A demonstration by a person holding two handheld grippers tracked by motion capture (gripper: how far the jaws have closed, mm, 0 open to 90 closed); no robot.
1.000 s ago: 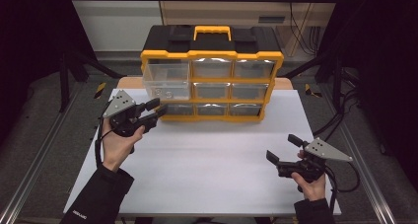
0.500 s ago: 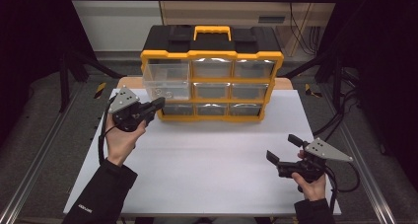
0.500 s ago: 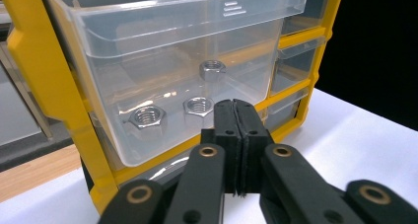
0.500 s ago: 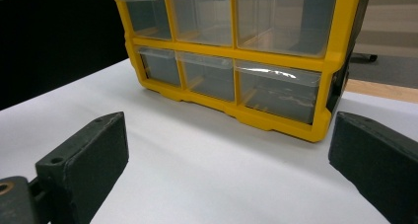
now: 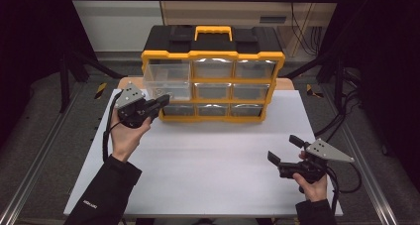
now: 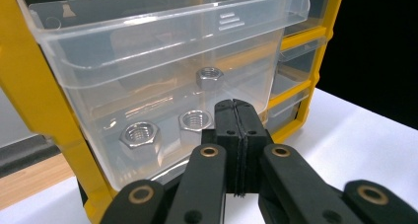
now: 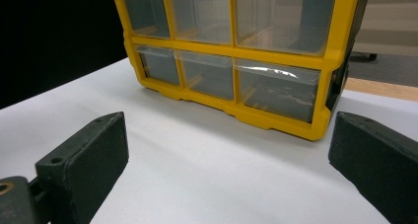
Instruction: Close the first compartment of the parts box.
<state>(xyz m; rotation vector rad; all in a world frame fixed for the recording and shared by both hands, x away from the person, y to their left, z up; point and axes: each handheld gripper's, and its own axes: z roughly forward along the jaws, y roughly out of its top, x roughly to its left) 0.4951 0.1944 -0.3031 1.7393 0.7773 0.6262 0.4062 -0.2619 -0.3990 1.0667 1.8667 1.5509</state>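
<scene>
A yellow-framed organizer (image 5: 213, 57) with clear drawers stands at the back of the white table (image 5: 208, 160). A clear drawer (image 5: 168, 86) in its left column, toward the top, stands pulled out. In the left gripper view this drawer (image 6: 148, 51) holds three steel nuts (image 6: 209, 78), (image 6: 140, 134), (image 6: 194, 120). My left gripper (image 5: 163, 101) is shut with nothing in it. Its tips (image 6: 233, 110) sit right at the lower front wall of that drawer. My right gripper (image 5: 284, 149) rests open and empty at the front right of the table, pointed (image 7: 229, 135) at the organizer's lower drawers (image 7: 276, 86).
The other drawers (image 5: 235, 91) sit flush in the frame. A black lid with a yellow handle (image 5: 213, 31) tops the organizer. White tabletop spreads between both grippers. Metal rails (image 5: 34, 175) run beside the table, and cables trail from each gripper.
My left gripper has moved a little right and up, closer to the pulled-out drawer. The right gripper has stayed where it was, still open.
</scene>
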